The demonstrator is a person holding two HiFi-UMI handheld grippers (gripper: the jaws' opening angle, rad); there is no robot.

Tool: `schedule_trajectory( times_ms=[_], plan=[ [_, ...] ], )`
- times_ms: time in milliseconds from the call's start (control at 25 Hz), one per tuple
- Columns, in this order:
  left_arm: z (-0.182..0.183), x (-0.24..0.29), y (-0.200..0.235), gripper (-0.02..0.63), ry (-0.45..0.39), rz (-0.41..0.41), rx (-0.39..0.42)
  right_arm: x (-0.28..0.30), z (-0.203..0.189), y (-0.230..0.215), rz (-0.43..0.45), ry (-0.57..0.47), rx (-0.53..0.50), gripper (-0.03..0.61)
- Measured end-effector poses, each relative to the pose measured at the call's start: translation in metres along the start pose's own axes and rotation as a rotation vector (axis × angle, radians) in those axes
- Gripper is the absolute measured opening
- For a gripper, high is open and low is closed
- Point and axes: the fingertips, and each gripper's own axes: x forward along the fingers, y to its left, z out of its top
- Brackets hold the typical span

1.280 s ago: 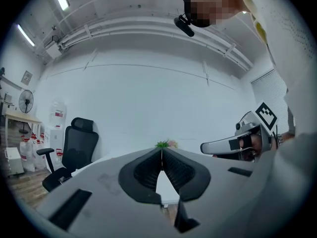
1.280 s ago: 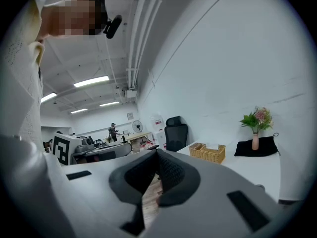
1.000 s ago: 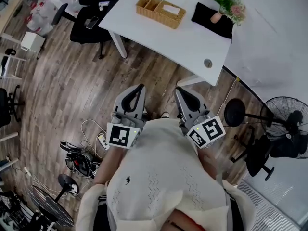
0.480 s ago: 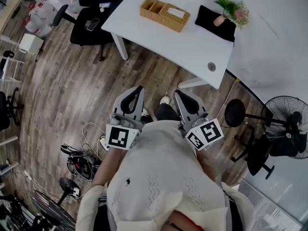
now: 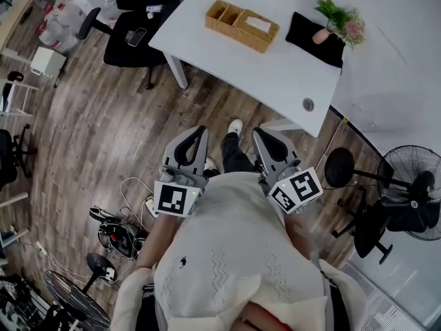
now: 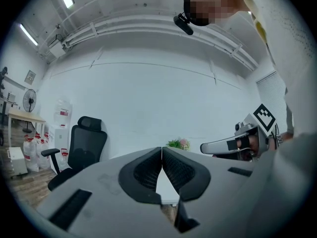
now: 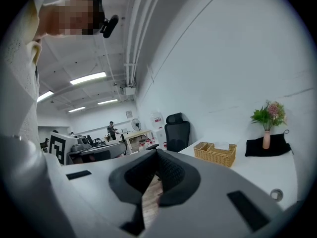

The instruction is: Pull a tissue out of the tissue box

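On the white table [image 5: 275,67], toward its left end, sits the tissue box [image 5: 259,32]. It forms the wider end of a woven wicker holder [image 5: 224,16], and a white tissue [image 5: 260,24] shows at its top. The head view does not tell whether the tissue stands up or lies flat. The right gripper view shows it only as a low white hump above the rim. Just to the right of the box lies a black cloth [image 5: 311,34] with a small vase of flowers [image 5: 339,19] on it. A black office chair [image 5: 134,36] stands at the table's left end, and a standing fan [image 5: 412,200] is cut off at the right edge.

Both tools are well apart from the table, over the wooden floor [image 5: 103,129], close before the person's body. The left gripper [image 5: 200,125] has its jaws pressed together with nothing between them. The right gripper [image 5: 257,131] is likewise closed and empty. The hands that hold them are hidden beneath the marker cubes [image 5: 172,198] and the pale top [image 5: 234,254]. In the left gripper view the jaws cover the box, and only the flowers peep above them.

Against a second ago, the table and the box sit lower in the head view. A trouser leg [image 5: 234,158] and a shoe [image 5: 235,127] now show between the grippers, where only a sliver showed before. The jaws are as tightly closed as they were.
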Motion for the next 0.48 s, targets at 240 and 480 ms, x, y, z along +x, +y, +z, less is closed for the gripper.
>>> schedule_trajectory(
  times_ms=[240,480],
  plan=[
    [-0.002,0.026,0.023,0.014,0.001,0.032,0.028,0.034,0.01,-0.019,0.046,0.013,-0.017,0.002],
    [0.0,0.062,0.034,0.014,0.006,0.046,0.021,0.061,0.017,-0.049,0.065,0.029,-0.011,0.002]
  ],
)
